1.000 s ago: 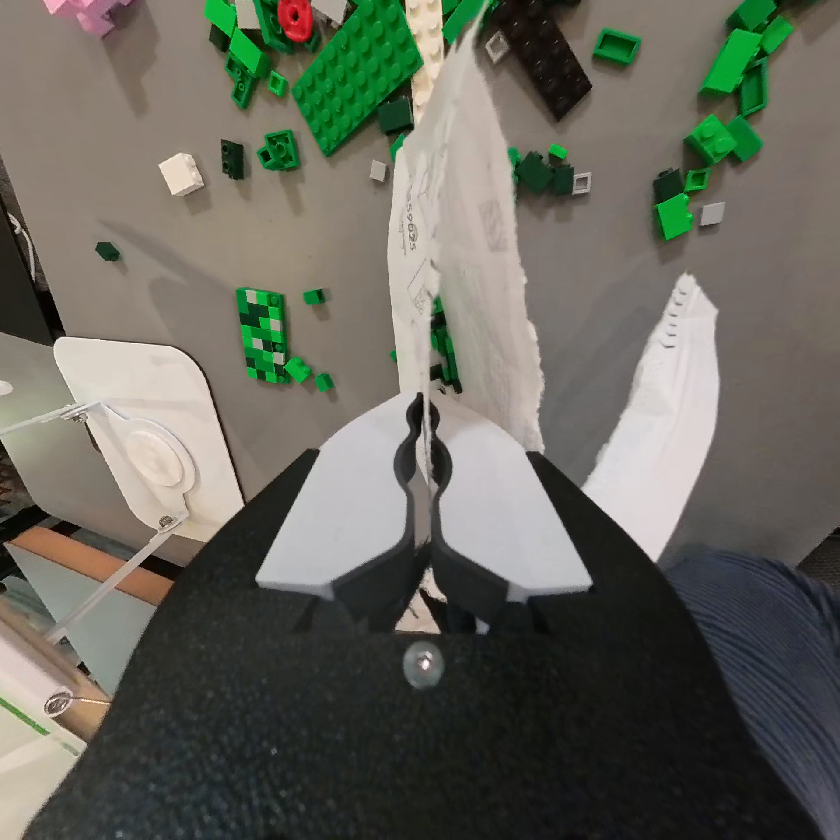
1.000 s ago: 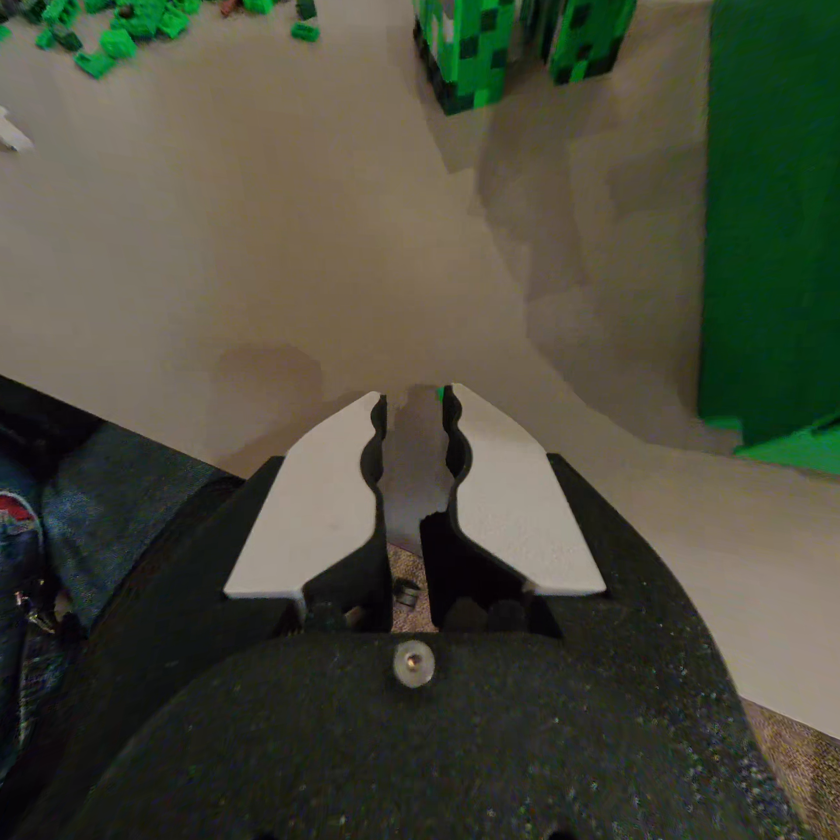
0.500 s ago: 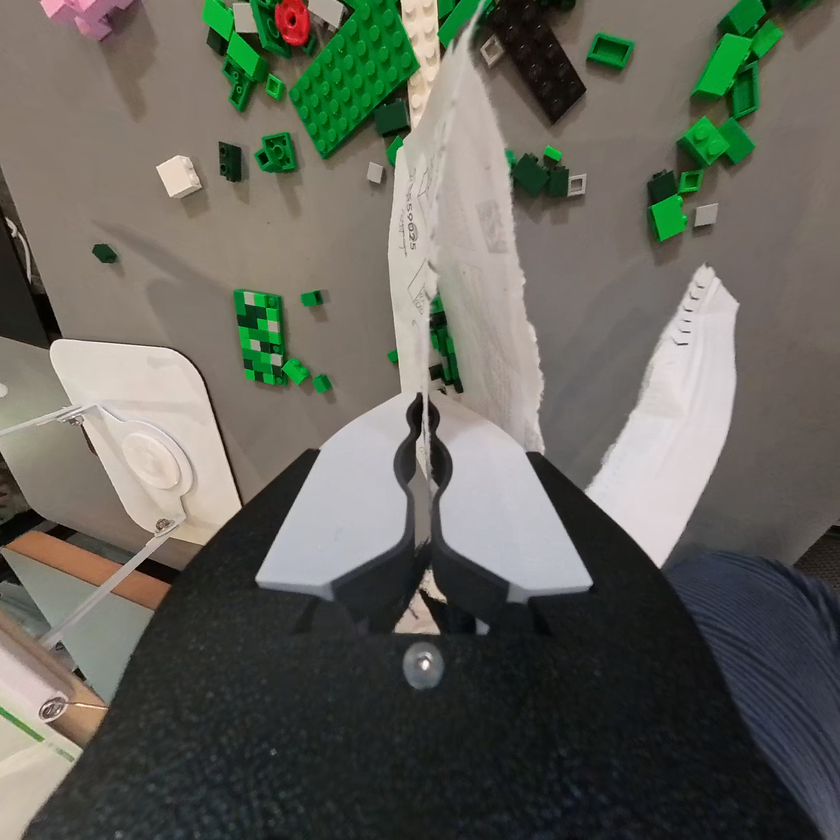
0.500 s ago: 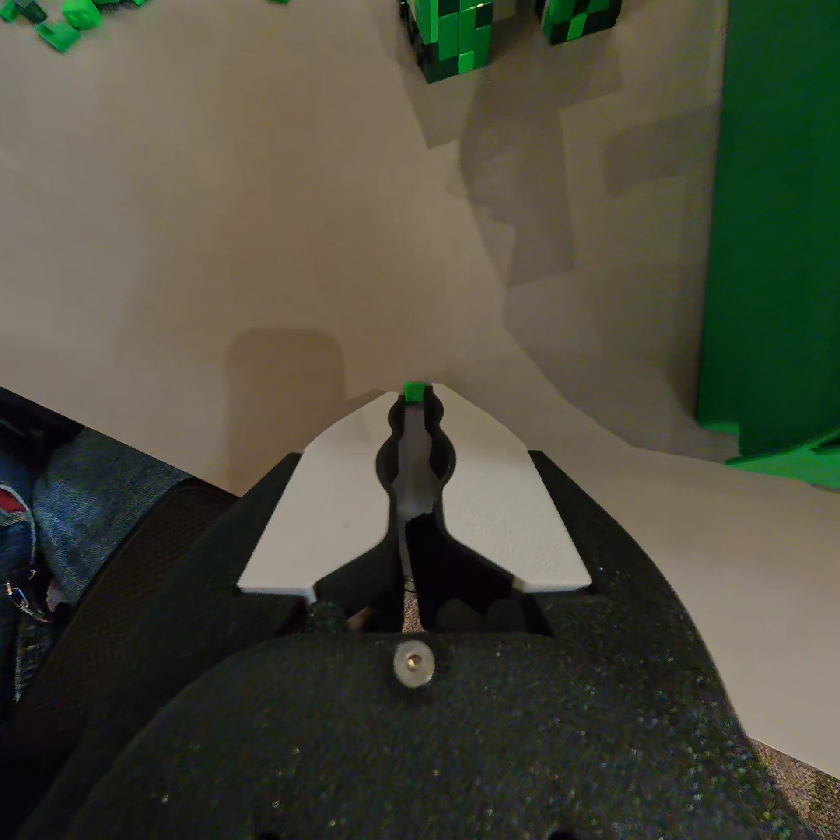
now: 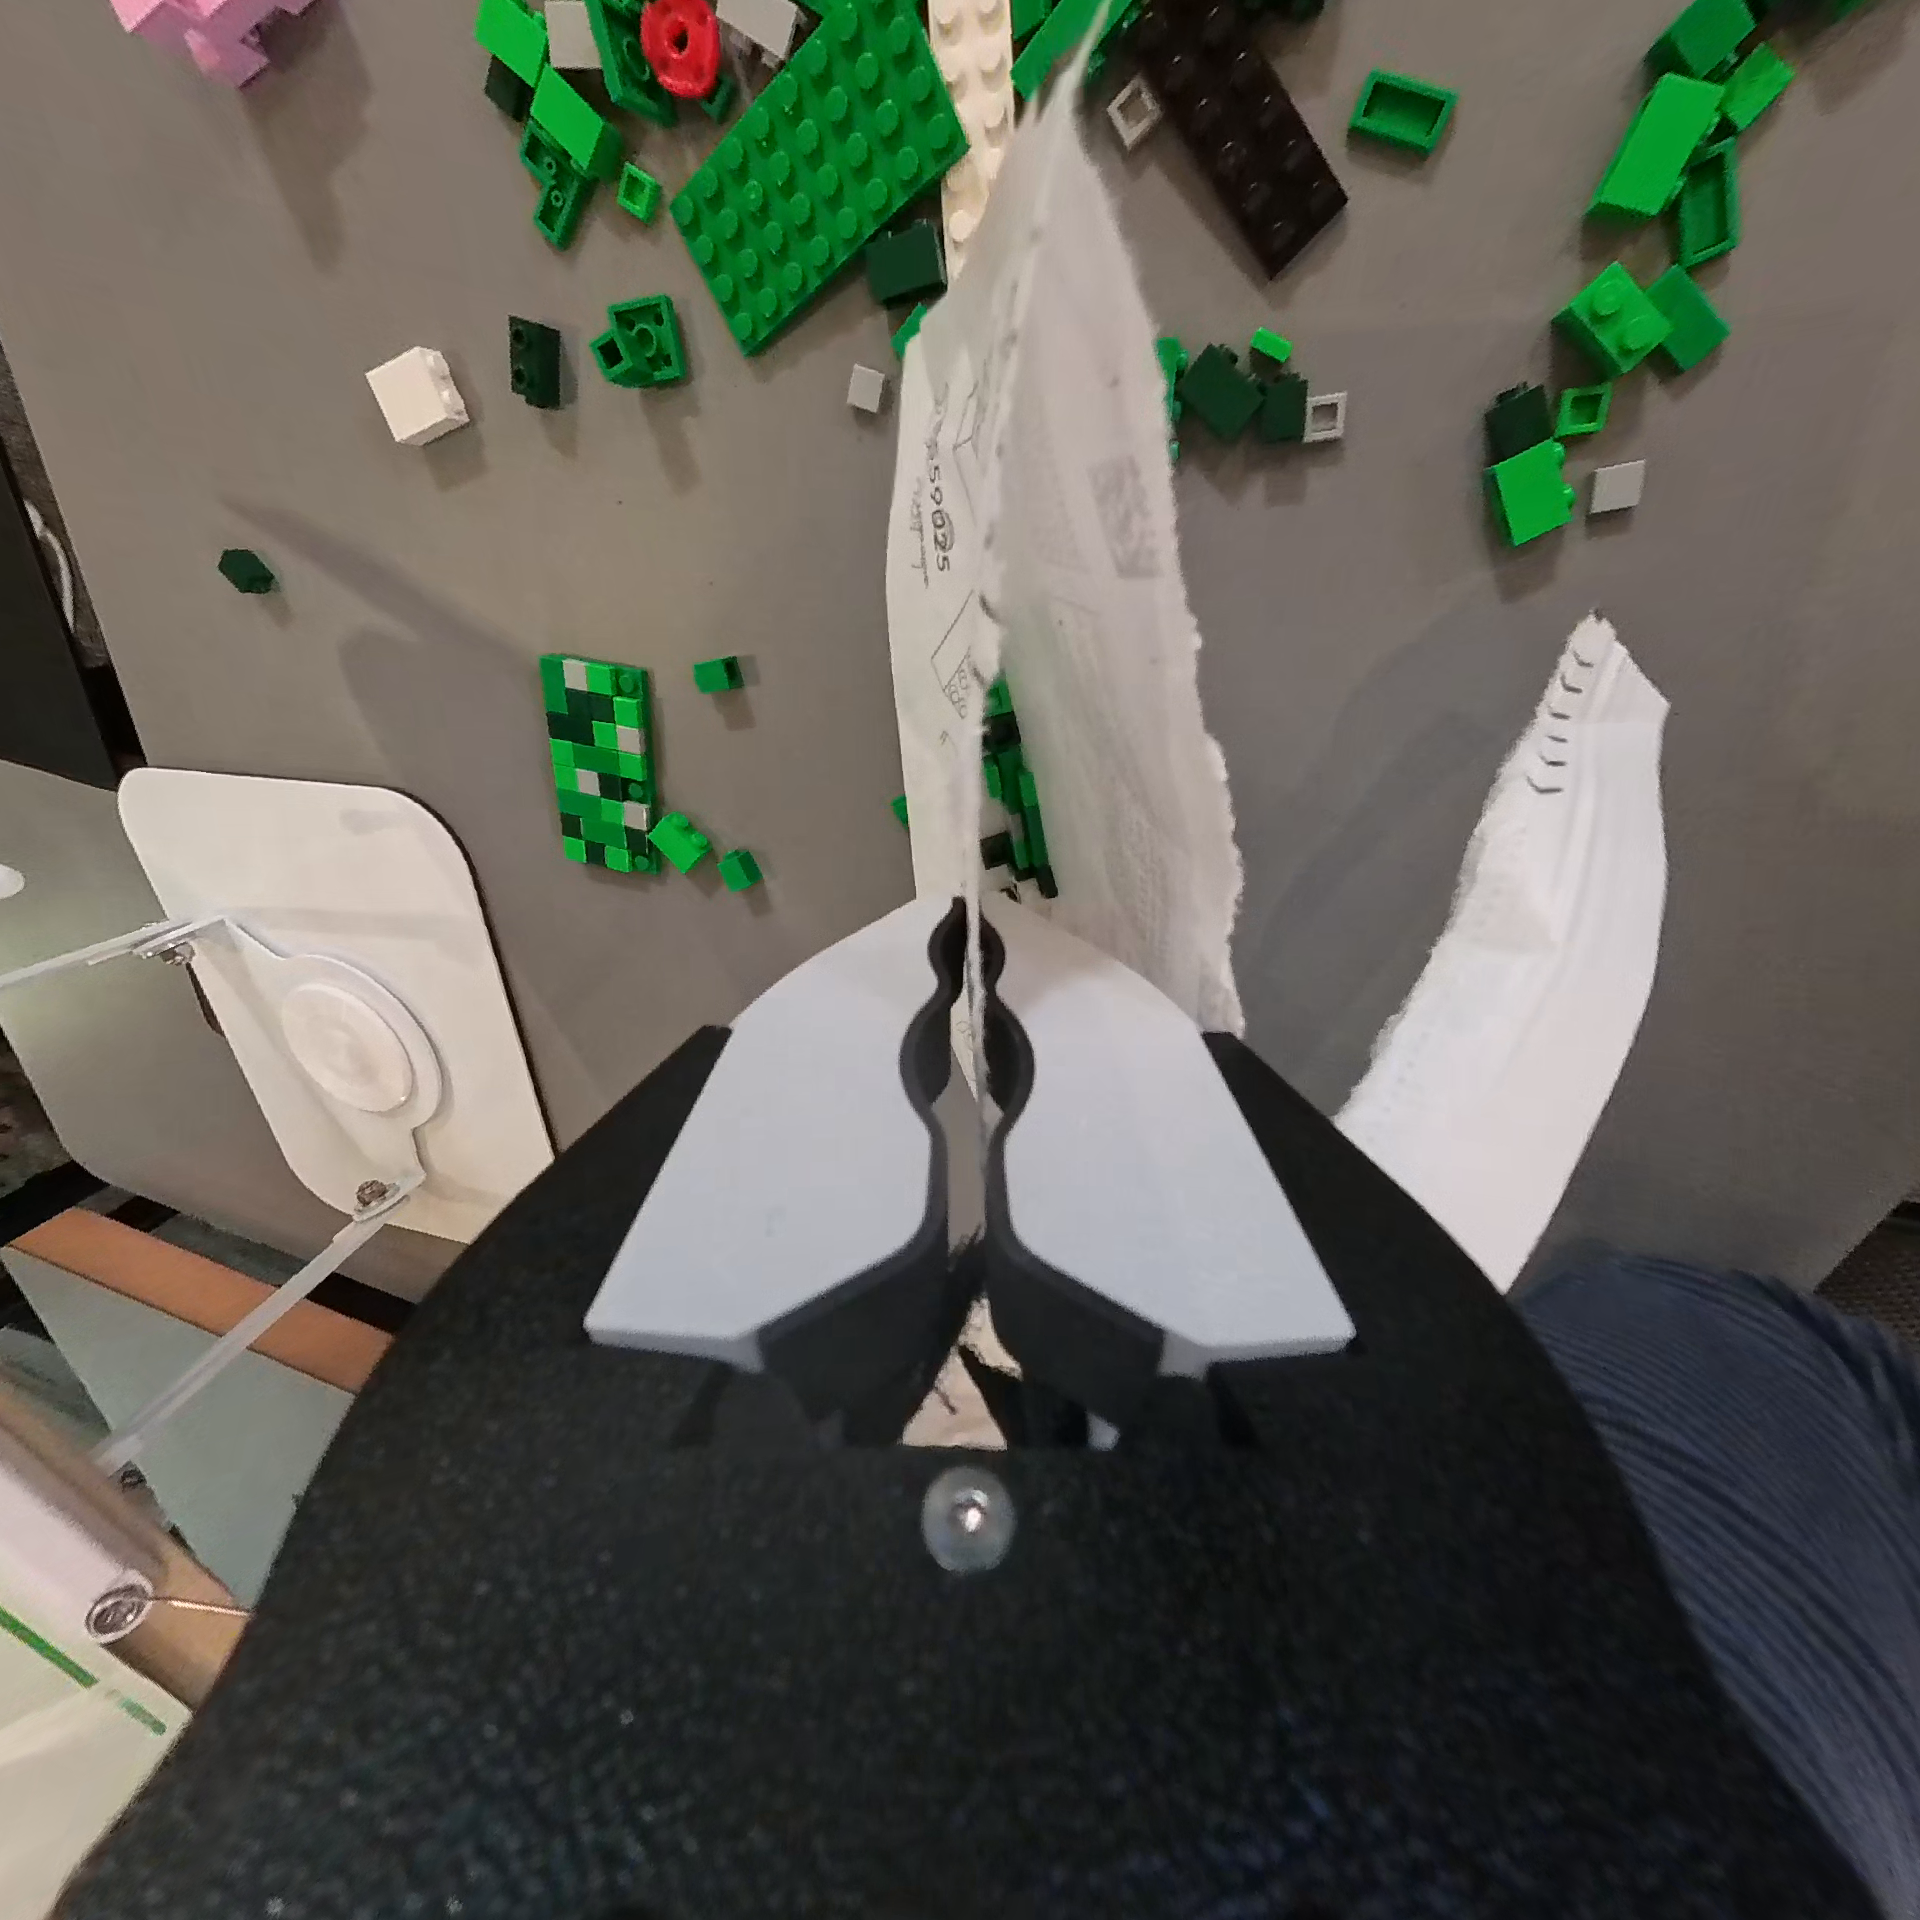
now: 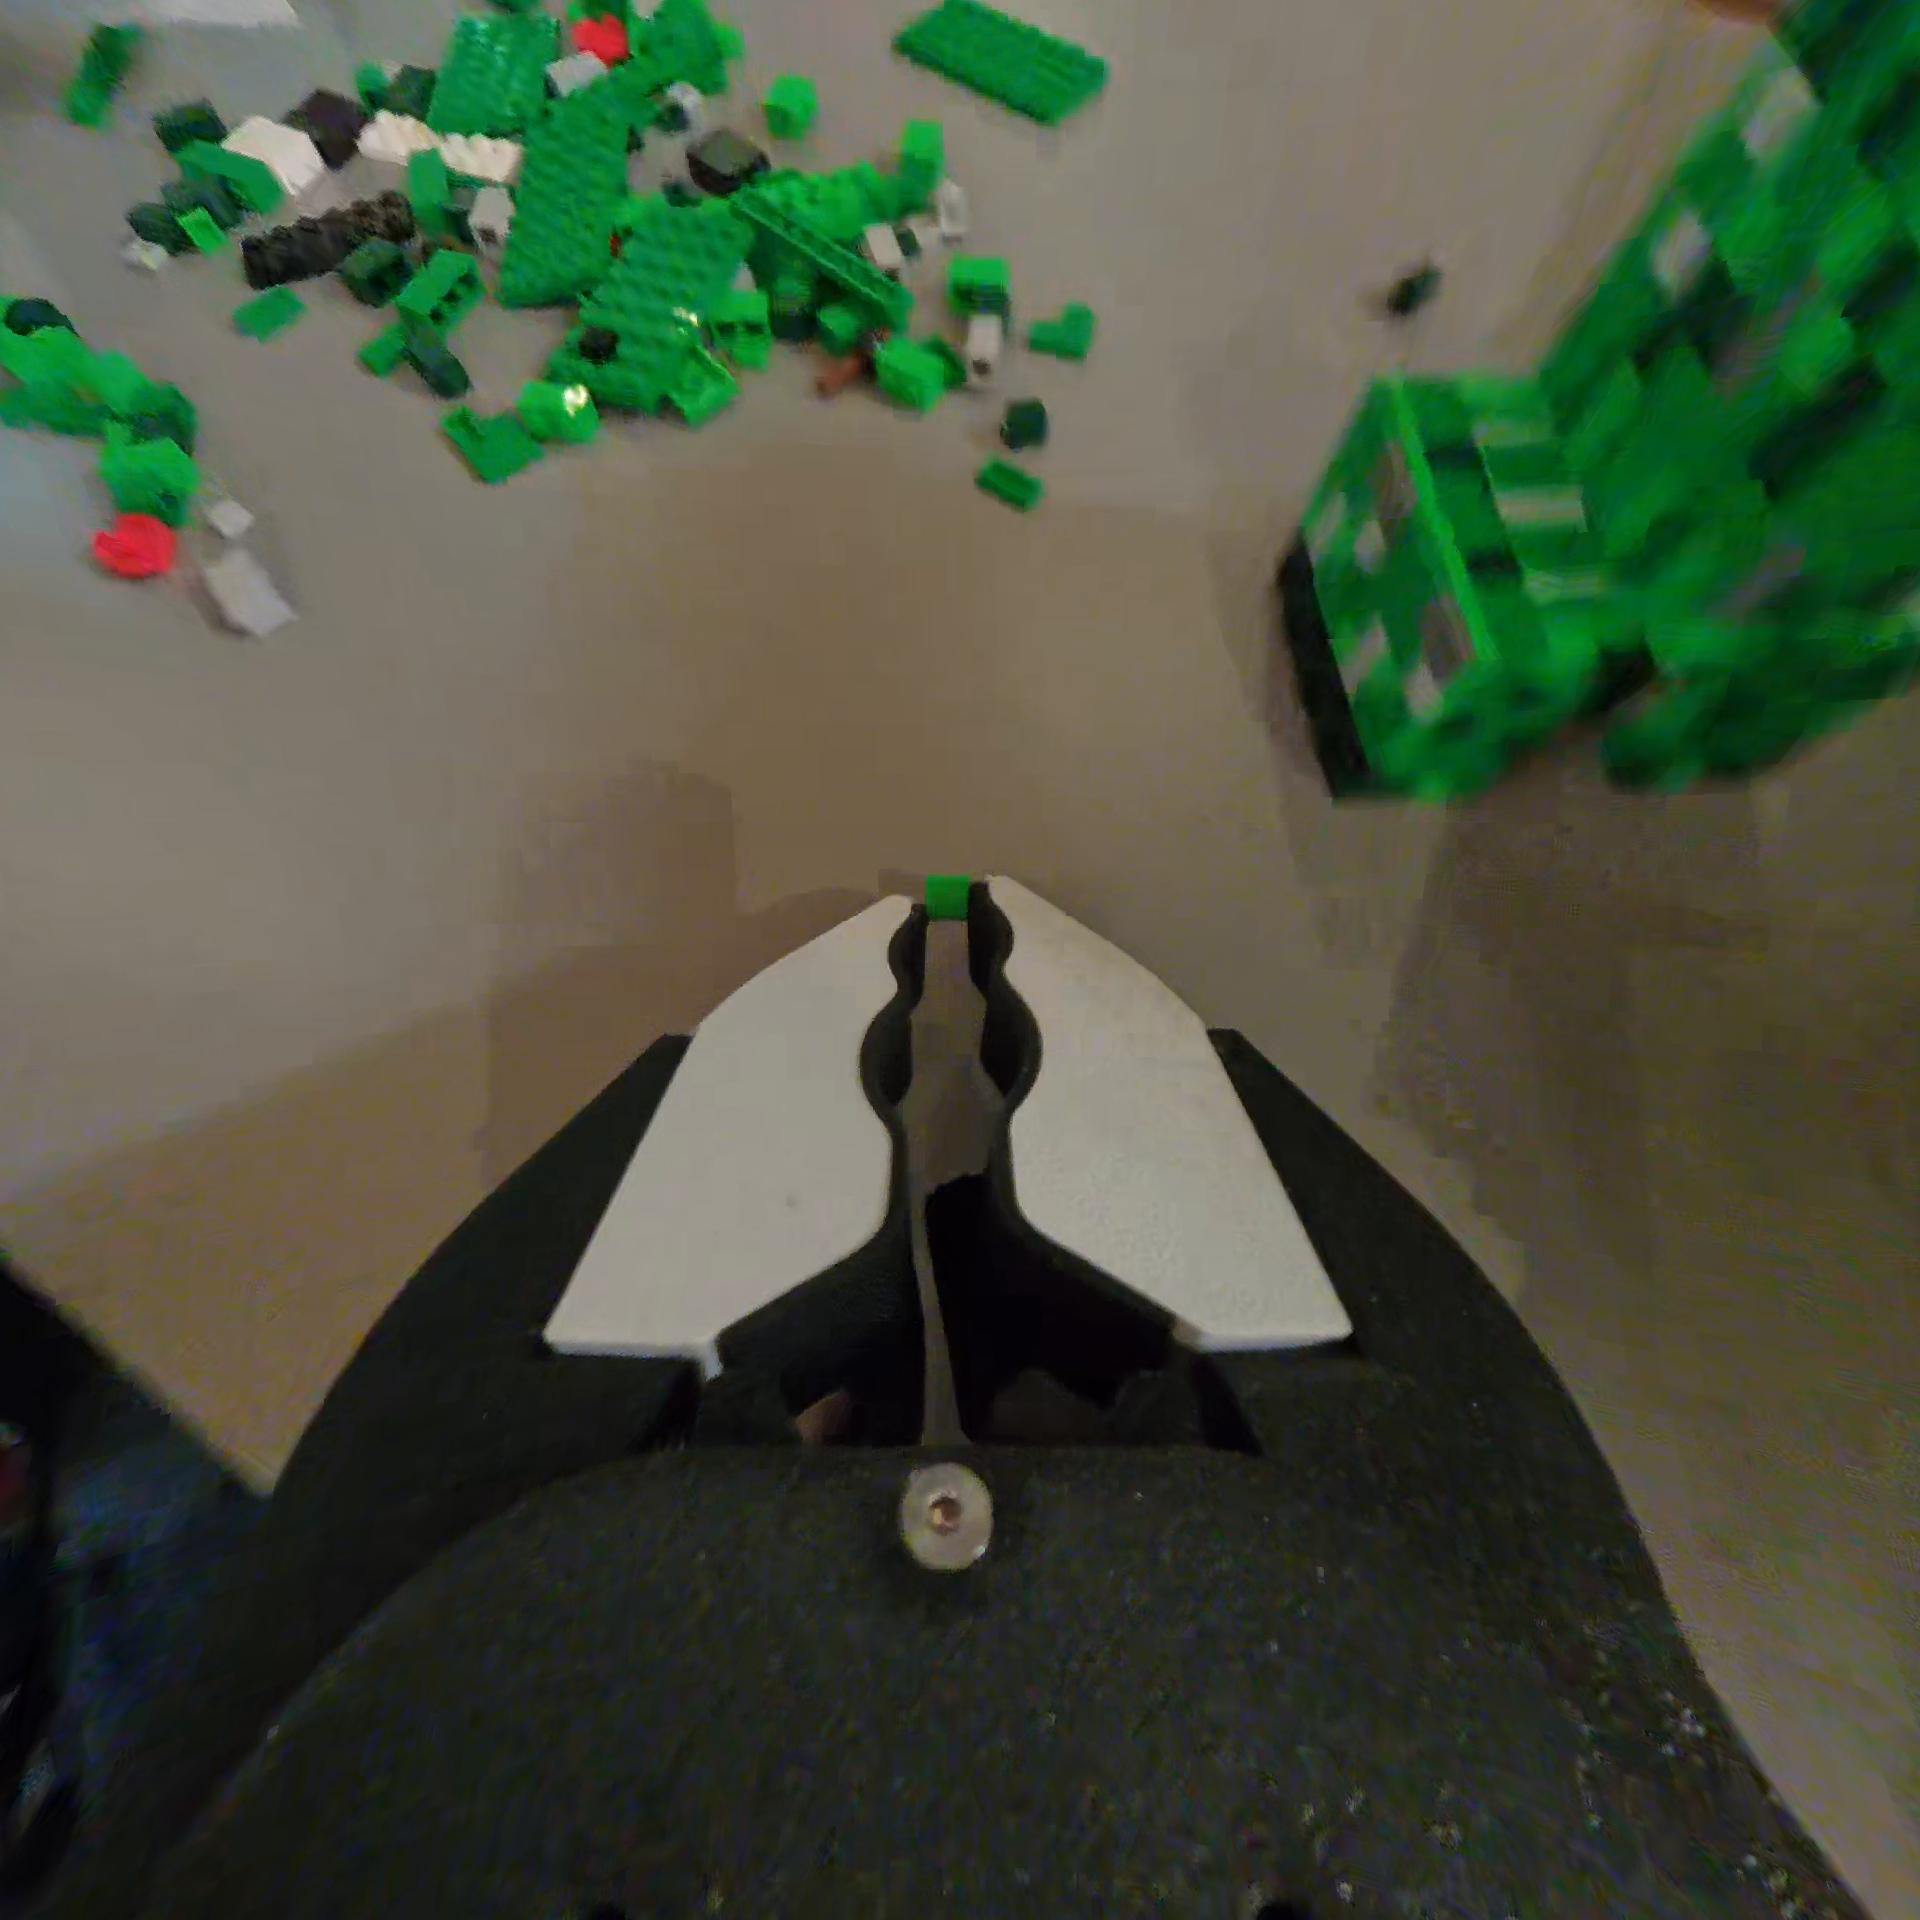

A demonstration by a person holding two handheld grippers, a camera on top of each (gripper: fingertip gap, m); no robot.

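Note:
My left gripper (image 5: 975, 920) is shut on a torn white paper bag (image 5: 1070, 582) and holds it edge-on above the grey table (image 5: 436, 540). A second white paper piece (image 5: 1527, 966) lies on the table at the right. My right gripper (image 6: 948, 899) is shut on a small bright green brick (image 6: 947, 896) at its fingertips, held above the table (image 6: 623, 675). A green pixel-patterned brick build (image 6: 1579, 582) stands to its right, blurred. A pile of loose green, black and white bricks (image 6: 623, 229) lies farther ahead.
Loose bricks are scattered on the table in the left wrist view: a large green plate (image 5: 821, 177), a black plate (image 5: 1236, 156), a small green patterned plate (image 5: 603, 758), a white cube (image 5: 416, 395). A white stand (image 5: 343, 966) sits at the left edge. A dark sleeve (image 5: 1714, 1455) is at lower right. There is about 40 centimeters between the tips of the two grippers.
My right gripper closed on the small green brick, then lifted and swung back so the brick pile and green build came into view. The left gripper has barely moved, still holding the paper.

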